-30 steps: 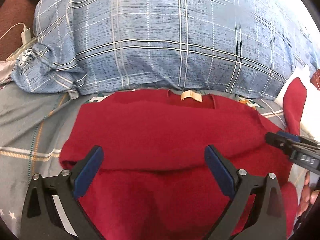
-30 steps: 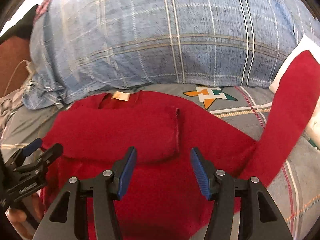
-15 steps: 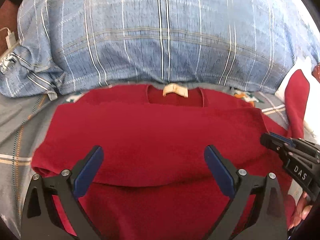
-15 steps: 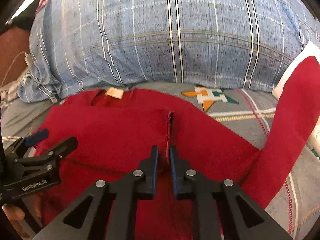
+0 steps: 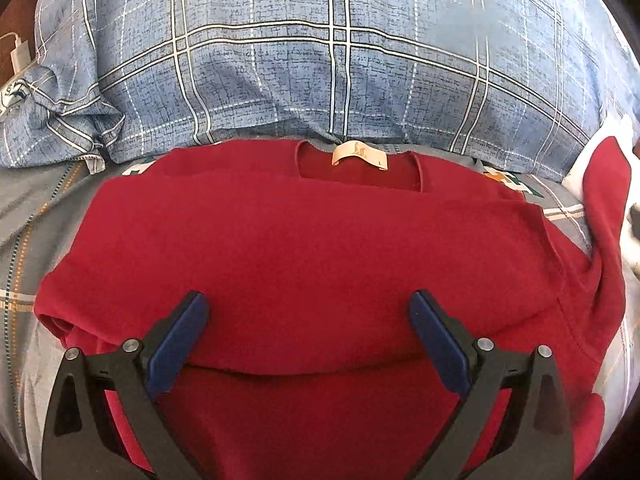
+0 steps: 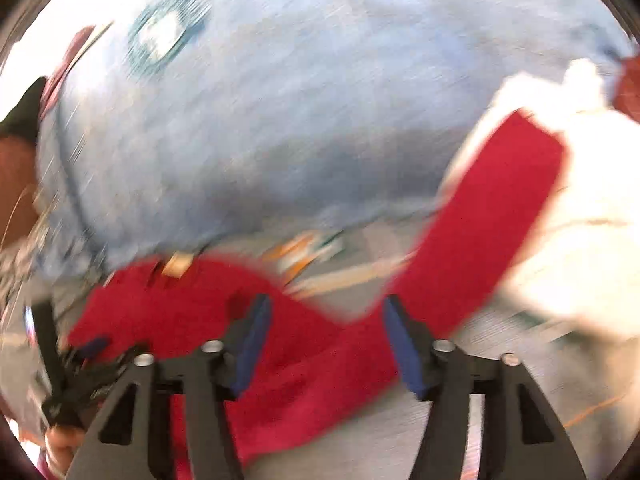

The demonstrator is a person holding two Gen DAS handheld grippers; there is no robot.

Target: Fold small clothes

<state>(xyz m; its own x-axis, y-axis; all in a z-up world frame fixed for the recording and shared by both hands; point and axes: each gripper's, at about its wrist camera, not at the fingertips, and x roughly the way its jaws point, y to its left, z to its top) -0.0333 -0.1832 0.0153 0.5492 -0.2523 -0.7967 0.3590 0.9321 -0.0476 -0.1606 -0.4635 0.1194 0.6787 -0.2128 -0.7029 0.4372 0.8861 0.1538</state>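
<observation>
A red sweater (image 5: 320,248) lies flat on the bed, its tan neck label (image 5: 359,154) at the far side. One sleeve is folded across the chest. The other sleeve (image 6: 496,208) stretches out to the right, up onto a white cushion. My left gripper (image 5: 308,304) hovers open over the folded sleeve's lower edge, with nothing between its fingers. The right wrist view is blurred by motion. There my right gripper (image 6: 326,308) has its jaws opening over the sleeve's base and holds no cloth. The left gripper (image 6: 80,360) shows at the lower left of that view.
A large blue plaid pillow (image 5: 320,60) lies right behind the sweater's collar. The grey patterned bedsheet (image 5: 36,220) shows on both sides. A white cushion (image 6: 580,200) sits at the right. A white charger and cable (image 5: 18,54) lie at the far left.
My right gripper shut on the sweater near the folded sleeve's cuff, then opened and swung right, out of the left wrist view. The left gripper stayed open and edged closer to the sweater.
</observation>
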